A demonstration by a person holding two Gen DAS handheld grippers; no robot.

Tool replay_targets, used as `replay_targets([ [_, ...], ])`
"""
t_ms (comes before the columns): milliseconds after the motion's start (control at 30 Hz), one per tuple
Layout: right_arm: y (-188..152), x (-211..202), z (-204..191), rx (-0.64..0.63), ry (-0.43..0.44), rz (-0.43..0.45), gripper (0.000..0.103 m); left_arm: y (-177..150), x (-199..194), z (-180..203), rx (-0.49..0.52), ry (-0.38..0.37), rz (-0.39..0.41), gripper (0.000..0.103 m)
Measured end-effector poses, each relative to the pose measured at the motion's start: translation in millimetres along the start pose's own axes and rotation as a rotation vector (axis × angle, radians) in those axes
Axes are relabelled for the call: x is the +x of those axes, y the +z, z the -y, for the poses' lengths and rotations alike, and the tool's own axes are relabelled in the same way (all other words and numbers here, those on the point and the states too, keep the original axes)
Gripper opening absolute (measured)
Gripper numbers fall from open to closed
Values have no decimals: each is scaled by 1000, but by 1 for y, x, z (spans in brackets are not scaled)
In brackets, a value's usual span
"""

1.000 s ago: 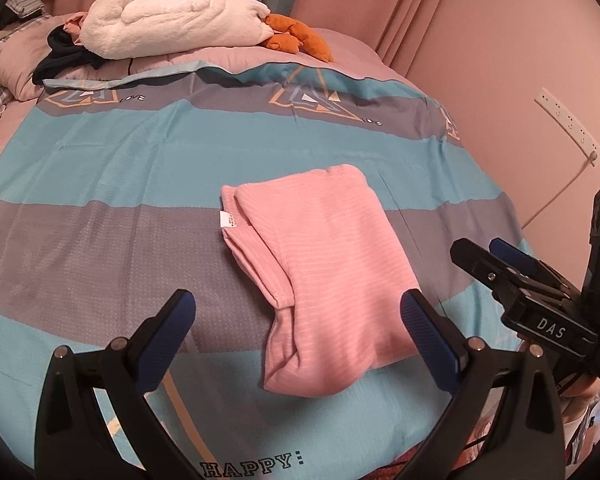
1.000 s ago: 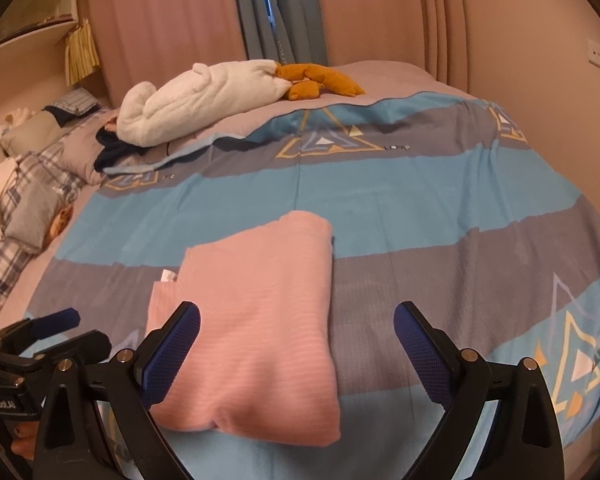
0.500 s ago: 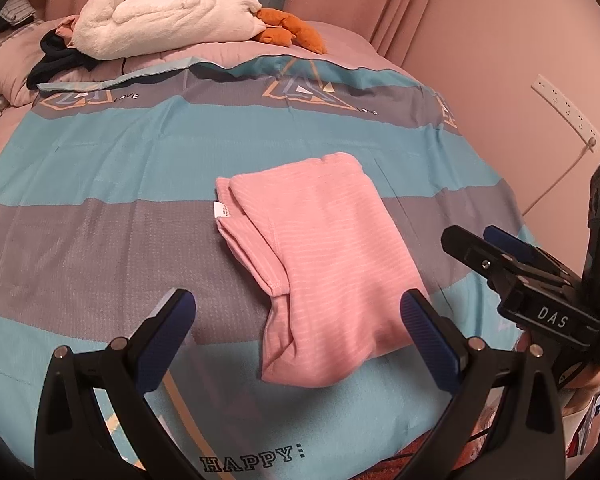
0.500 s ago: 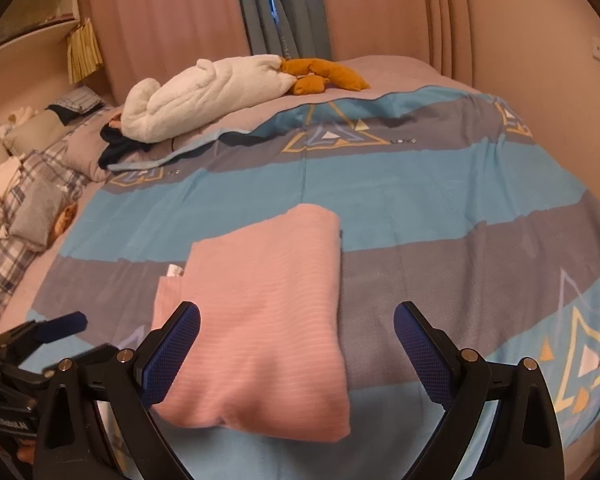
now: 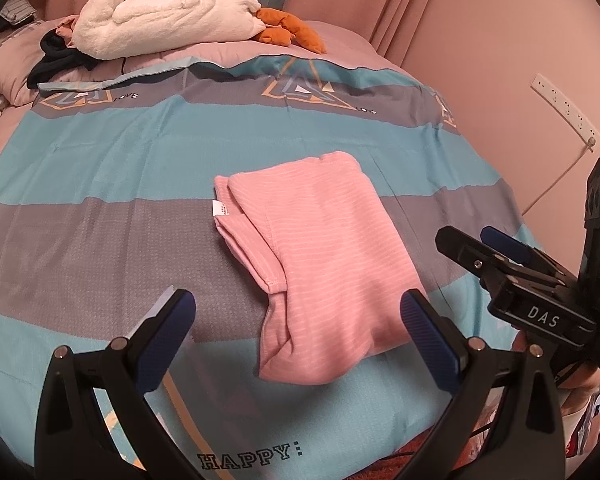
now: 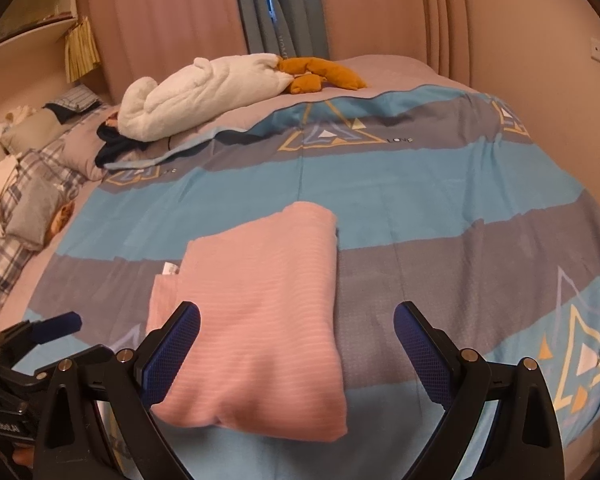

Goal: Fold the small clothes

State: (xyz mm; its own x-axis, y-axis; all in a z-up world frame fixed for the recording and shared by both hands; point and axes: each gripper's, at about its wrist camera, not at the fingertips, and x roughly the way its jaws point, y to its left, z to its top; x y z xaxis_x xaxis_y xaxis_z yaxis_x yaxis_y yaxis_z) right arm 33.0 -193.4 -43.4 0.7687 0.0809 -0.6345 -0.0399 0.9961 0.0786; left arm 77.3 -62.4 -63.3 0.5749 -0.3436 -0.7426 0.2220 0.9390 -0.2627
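- Pink-curtained bedroom; striped teal-and-grey bedspread (image 5: 100, 160) as the work surface, white plush toy (image 5: 168, 20) and orange plush (image 5: 290, 32) far off at 12 o'clock near the pillows.
- Pink garment (image 5: 316, 256) flat on the bedspread, already folded into a rough rectangle, white label (image 5: 219, 208) poking out at its 9 o'clock edge, an inner layer peeking out along that same side.
- Left gripper (image 5: 296, 320) hovering above the garment's near end, jaws spread wide, nothing held, not touching the cloth.
- Right gripper (image 6: 296, 336) likewise wide apart and empty, near edge of the garment (image 6: 260, 320) lying between its fingers at 6 o'clock.
- Risk: pinching only the top layer at the near edge, peeling the fold open instead of lifting the whole stack.
- Risk: uneven lower layer at 9 o'clock sliding further out if dragged, leaving a lopsided fold.
- Risk: catching the bedspread along with the garment, given soft cloth on soft cloth, bunching both.
- Risk: two grippers crowding the same near corner at 3 o'clock of the left view, clashing or lifting at different heights and skewing the crease.
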Motion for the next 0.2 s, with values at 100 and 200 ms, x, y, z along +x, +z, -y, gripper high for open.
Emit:
replay_targets([
  [100, -1, 0, -1, 0, -3, 0, 97, 0, -1, -1, -1, 1, 3, 103],
  [200, -1, 0, -1, -1, -3, 0, 97, 0, -2, -1, -4, 2, 2, 103],
])
